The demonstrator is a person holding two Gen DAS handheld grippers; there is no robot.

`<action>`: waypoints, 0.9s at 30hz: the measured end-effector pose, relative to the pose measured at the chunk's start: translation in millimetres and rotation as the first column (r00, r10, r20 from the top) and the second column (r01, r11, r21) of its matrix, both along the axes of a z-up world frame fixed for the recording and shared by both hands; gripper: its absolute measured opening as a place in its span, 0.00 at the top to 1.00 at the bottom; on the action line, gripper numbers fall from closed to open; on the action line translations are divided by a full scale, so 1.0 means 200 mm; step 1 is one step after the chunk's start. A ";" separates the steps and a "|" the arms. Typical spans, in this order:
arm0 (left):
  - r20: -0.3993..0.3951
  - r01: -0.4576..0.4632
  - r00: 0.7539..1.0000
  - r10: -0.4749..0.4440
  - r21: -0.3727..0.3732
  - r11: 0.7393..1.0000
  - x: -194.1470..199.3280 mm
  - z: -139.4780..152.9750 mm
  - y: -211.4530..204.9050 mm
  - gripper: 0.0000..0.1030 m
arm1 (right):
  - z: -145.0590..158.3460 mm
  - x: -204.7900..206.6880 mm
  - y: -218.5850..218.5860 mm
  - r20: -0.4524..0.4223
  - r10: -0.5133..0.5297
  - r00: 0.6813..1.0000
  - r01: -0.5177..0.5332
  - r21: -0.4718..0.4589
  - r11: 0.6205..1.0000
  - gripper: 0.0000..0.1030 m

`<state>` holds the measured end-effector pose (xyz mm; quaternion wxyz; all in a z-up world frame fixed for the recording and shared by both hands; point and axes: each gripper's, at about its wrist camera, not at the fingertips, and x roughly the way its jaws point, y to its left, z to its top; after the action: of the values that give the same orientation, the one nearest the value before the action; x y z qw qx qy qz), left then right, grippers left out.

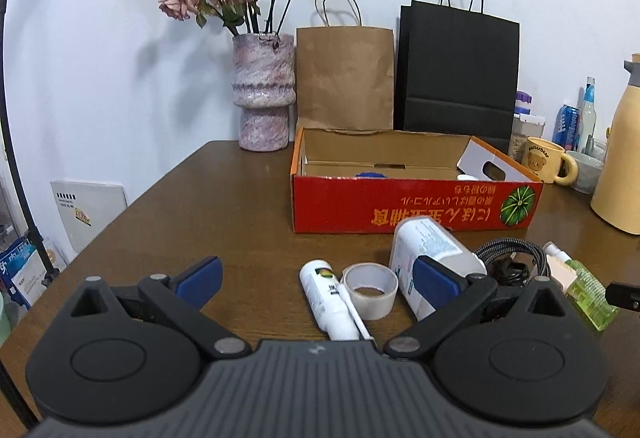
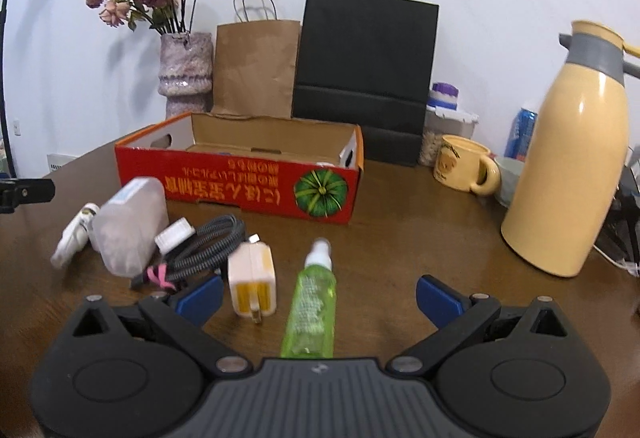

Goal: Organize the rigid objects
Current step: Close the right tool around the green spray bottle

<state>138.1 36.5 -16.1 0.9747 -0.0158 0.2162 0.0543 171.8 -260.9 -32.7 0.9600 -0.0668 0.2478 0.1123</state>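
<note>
Left gripper (image 1: 318,280): wide open, empty, above white tube (image 1: 326,300) and tape roll (image 1: 371,290).
Right gripper (image 2: 318,296): wide open, empty, around green spray bottle (image 2: 312,302).
Red box (image 2: 240,177): behind them.
Risk: round bottle may roll away if jaws close off-centre.

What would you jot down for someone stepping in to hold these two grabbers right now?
Left gripper: open, holding nothing, low over the table with the white tube and tape roll between its fingers.
Right gripper: open, holding nothing, with the green spray bottle lying between its fingers.
Still loose on the table in front of the red box: tube, tape roll, white bottle, coiled cable, charger plug, spray bottle.
Done: something blue and something white show inside the box, too hidden to name.
Left: six items to pick up; the box looks like the likely place for them.
</note>
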 end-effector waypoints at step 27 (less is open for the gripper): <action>-0.011 -0.022 1.000 0.022 -0.034 0.999 0.02 -0.05 0.05 0.00 | -0.18 0.34 0.03 -0.157 0.002 0.988 0.004 0.036 0.999 0.70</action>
<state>142.2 46.6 -26.0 0.9725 -0.0346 0.2221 0.0612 240.2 -255.7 -69.3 0.9386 -0.0404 0.3204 0.1212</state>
